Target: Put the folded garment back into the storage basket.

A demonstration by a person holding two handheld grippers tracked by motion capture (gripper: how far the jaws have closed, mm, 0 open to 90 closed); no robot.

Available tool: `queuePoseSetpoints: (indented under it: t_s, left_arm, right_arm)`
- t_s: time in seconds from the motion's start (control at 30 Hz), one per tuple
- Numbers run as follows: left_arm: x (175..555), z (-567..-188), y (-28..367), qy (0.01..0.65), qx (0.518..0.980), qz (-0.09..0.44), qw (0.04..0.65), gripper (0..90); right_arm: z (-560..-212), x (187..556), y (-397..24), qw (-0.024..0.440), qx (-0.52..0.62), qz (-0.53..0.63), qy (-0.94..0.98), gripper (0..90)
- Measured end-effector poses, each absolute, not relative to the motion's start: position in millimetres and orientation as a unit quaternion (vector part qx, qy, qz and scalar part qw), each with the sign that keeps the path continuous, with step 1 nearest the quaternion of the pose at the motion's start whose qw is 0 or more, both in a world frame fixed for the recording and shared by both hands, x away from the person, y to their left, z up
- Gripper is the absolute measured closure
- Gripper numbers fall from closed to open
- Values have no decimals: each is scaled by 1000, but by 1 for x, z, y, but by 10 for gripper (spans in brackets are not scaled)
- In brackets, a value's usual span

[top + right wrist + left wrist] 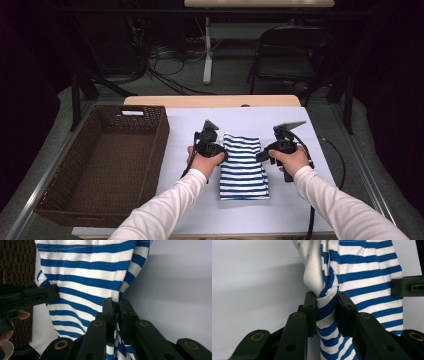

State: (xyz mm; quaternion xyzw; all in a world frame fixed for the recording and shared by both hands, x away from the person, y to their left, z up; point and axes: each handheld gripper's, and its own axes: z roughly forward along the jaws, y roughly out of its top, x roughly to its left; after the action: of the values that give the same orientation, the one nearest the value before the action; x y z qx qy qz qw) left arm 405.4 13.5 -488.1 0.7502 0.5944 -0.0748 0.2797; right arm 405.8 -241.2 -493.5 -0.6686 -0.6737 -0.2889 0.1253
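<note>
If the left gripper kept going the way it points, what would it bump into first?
Probably more of the striped cloth it is already pinching: the left gripper points along its bunched edge. Beyond that lies the white table cover; depth there is unclear.

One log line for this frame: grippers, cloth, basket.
left gripper: shut on cloth | right gripper: shut on cloth | cloth: striped, folded, on table | basket: left of cloth
</note>
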Motion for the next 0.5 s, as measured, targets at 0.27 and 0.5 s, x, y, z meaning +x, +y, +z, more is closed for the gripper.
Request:
queuePoseSetpoints:
  t_s: [0.27,0.5]
  left_arm:
    - [401,-478,18,591,752,-69,283,728]
    - [398,-469,22,590,751,-67,288,728]
  right_arm:
    - [-484,402,-237,124,-665,-293,-676,847]
    - [-476,399,-233,121,-657,-300,-681,848]
